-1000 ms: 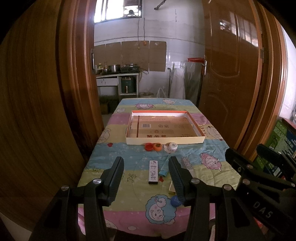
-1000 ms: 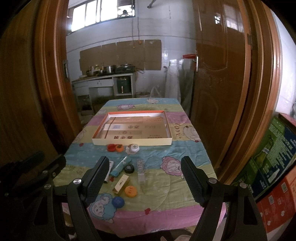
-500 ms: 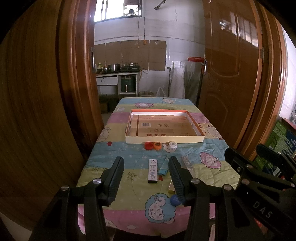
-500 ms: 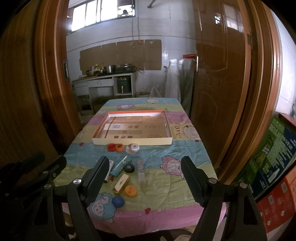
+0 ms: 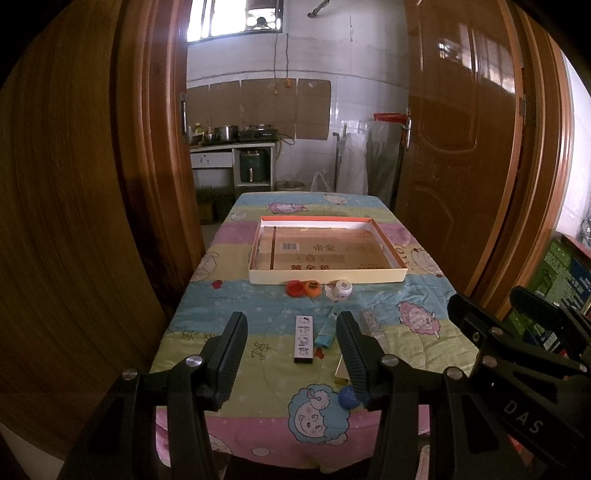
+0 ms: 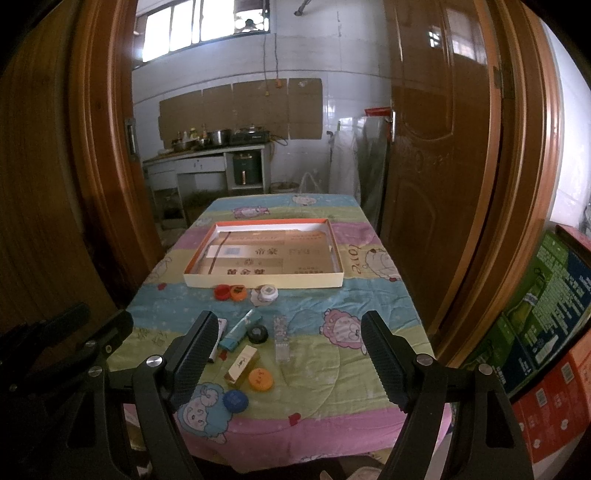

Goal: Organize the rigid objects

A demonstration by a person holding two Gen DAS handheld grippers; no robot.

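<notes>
We've got the left tool (image 5: pixel 291 343) and right tool (image 6: pixel 288 350) both spread wide, holding nothing, hovering above the worktop's (image 6: pixel 332 365) near edge.

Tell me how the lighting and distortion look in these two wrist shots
Left wrist view: window blown out, glare streaks on the door, frames bowed by fisheye, corners black. Right wrist view: brighter window, table evenly lit and sharp, open right tool dark in the foreground.
</notes>
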